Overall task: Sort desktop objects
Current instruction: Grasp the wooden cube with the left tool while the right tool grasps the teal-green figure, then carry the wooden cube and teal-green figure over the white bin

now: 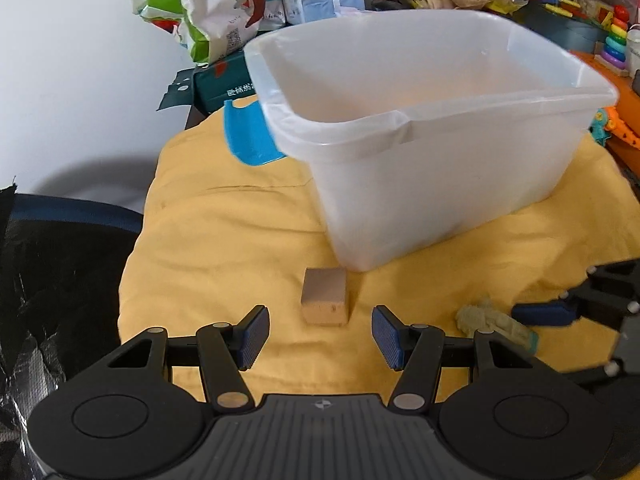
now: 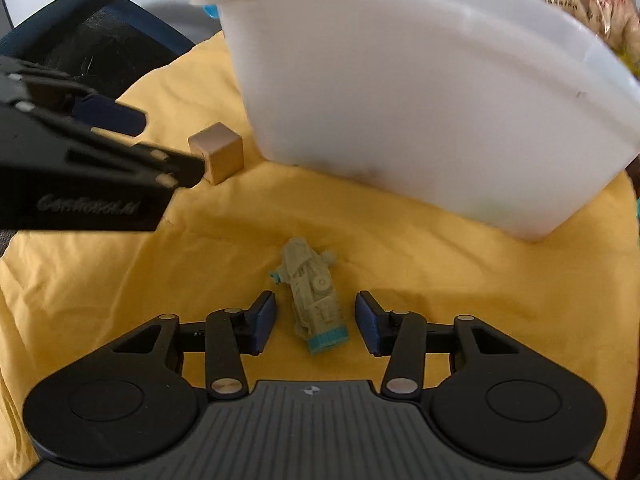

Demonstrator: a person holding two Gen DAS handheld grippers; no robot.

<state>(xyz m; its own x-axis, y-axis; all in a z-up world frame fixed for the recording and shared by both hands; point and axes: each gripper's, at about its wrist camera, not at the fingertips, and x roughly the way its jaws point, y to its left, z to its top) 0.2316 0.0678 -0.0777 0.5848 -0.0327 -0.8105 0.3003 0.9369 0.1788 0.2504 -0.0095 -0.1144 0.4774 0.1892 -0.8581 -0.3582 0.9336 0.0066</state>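
Observation:
A small wooden cube [image 1: 324, 301] sits on the yellow cloth [image 1: 224, 248] just in front of a translucent white bin [image 1: 432, 136]. My left gripper [image 1: 320, 338] is open, its blue pads either side of the cube and a little short of it. A pale green toy with a teal end [image 2: 314, 300] lies on the cloth; my right gripper [image 2: 316, 322] is open around its near half, not touching. The cube [image 2: 217, 151] and bin [image 2: 420, 112] also show in the right wrist view, with the left gripper [image 2: 132, 148] by the cube. The toy [image 1: 496, 322] and right gripper [image 1: 560, 312] appear in the left wrist view.
A blue plastic piece [image 1: 248, 136] leans behind the bin's left corner. Snack bags [image 1: 208, 8], boxes and colourful toys [image 1: 612, 36] crowd the back. A dark mesh chair [image 1: 52, 280] stands at the cloth's left edge.

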